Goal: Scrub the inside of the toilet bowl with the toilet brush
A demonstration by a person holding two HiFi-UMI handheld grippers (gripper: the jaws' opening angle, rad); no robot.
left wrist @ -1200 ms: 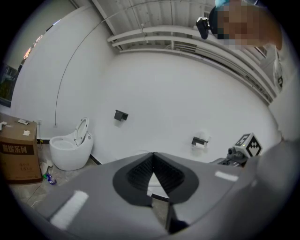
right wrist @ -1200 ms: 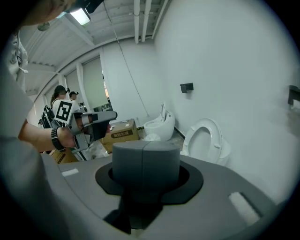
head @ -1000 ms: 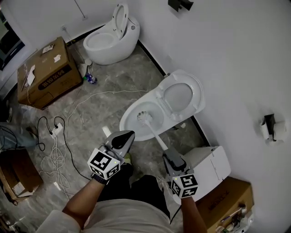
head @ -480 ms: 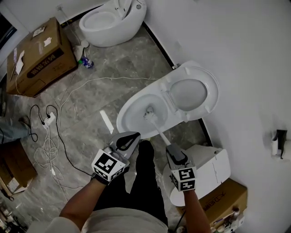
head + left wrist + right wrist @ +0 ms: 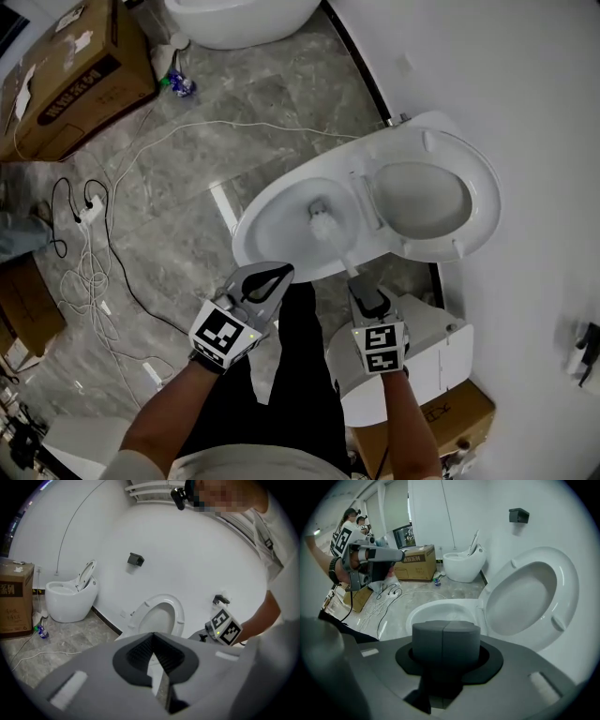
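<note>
— Toilet brush, white and long-handled point(image 5: 330, 238), where is it?
— Left gripper point(image 5: 266, 281) hangs near the white ceramic toilet bowl point(image 5: 251, 246), jaws nearly together, empty. Its bristle head sits inside the bowl; right gripper point(image 5: 362, 285) jaws clamp the handle.

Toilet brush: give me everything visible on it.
The toilet brush is white, plastic-looking: a rounded bristle head on a thin straight handle. The head sits low inside the toilet bowl, seemingly touching its inner surface. The handle slants up and back over the rim to the right gripper, whose jaws are closed on its upper end.
</note>
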